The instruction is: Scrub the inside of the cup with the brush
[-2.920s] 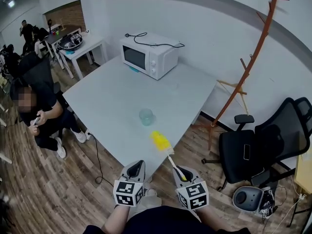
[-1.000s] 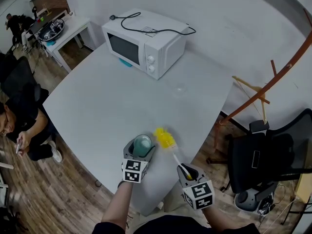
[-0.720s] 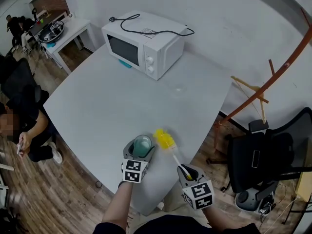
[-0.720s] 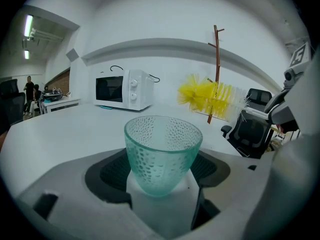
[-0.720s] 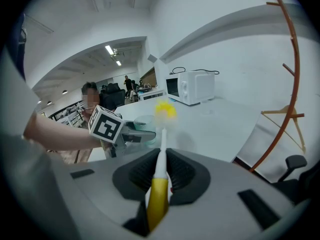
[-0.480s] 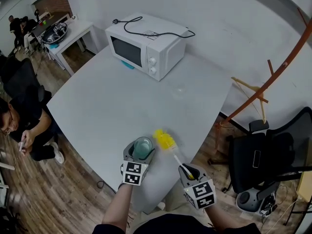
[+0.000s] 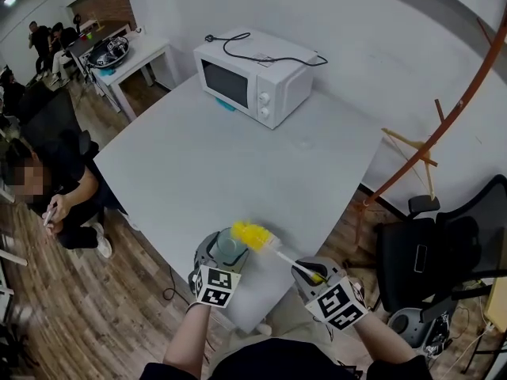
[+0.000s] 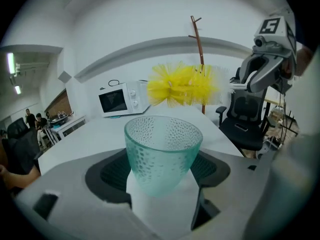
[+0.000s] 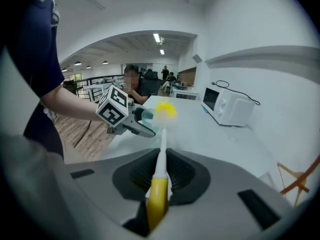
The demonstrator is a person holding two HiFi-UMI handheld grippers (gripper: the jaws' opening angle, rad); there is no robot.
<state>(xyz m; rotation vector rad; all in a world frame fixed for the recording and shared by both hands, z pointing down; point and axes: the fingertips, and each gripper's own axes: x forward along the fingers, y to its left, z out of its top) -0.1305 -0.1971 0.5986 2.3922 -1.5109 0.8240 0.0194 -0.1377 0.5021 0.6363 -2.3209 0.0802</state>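
A pale green dimpled glass cup (image 8: 162, 151) stands upright between the jaws of my left gripper (image 8: 162, 174), which is shut on it; in the head view the cup (image 7: 227, 249) is lifted near the table's front corner. My right gripper (image 9: 159, 176) is shut on the handle of a brush (image 9: 159, 159) with a white stem and yellow grip. Its yellow bristle head (image 7: 249, 235) hangs just above the cup's rim, seen over the cup as a yellow tuft (image 8: 184, 85) in the left gripper view. The right gripper (image 7: 317, 274) sits to the cup's right.
A white microwave (image 7: 252, 87) with a black cord stands at the far side of the grey table (image 7: 238, 157). A seated person (image 7: 47, 188) is at the left, a black office chair (image 7: 444, 252) and a wooden coat stand (image 7: 444, 125) at the right.
Both grippers have risen off the table. The brush has swung left and flatter, so its yellow head now hangs over the cup's mouth instead of beside it. The head view has shifted.
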